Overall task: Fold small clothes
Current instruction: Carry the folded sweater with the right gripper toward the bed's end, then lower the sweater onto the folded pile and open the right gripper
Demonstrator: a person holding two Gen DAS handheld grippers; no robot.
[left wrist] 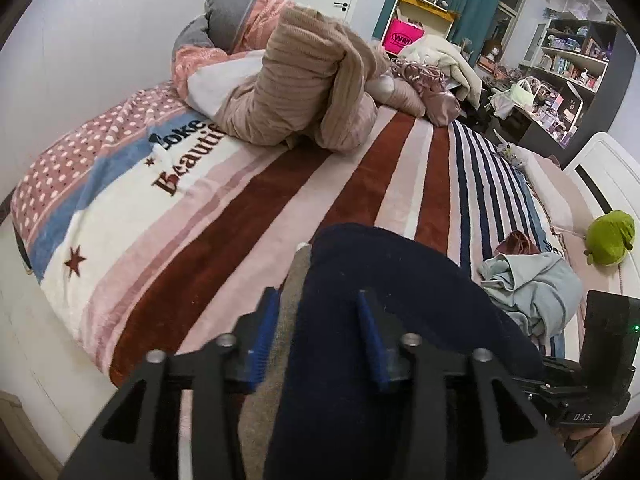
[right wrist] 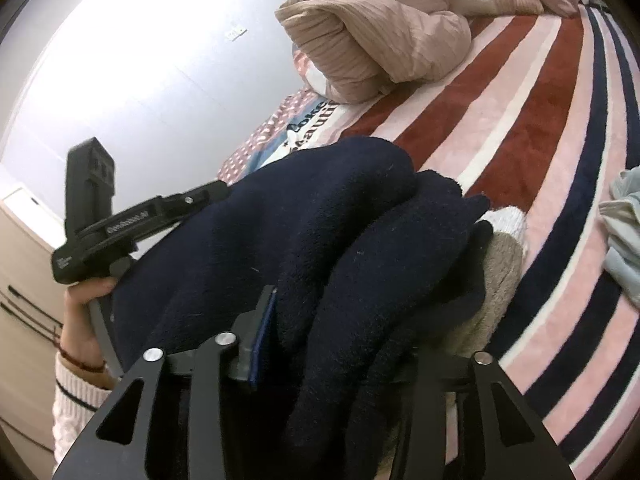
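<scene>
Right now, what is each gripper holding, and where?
Both grip the dark navy fleece garment: left gripper and right gripper on bunched folds; exact part unclear.

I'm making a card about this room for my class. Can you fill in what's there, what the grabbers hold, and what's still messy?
place: bed with a striped blanket
left gripper: shut on the navy garment
right gripper: navy garment bunched between its fingers; only one blue pad shows
garment: thick, fuzzy, dark navy, with a beige and white part under it
folded yet: no, still held up and bunched
still messy: light blue clothes in a heap, tan quilt piled up
toy: green plush at the bed's edge
</scene>
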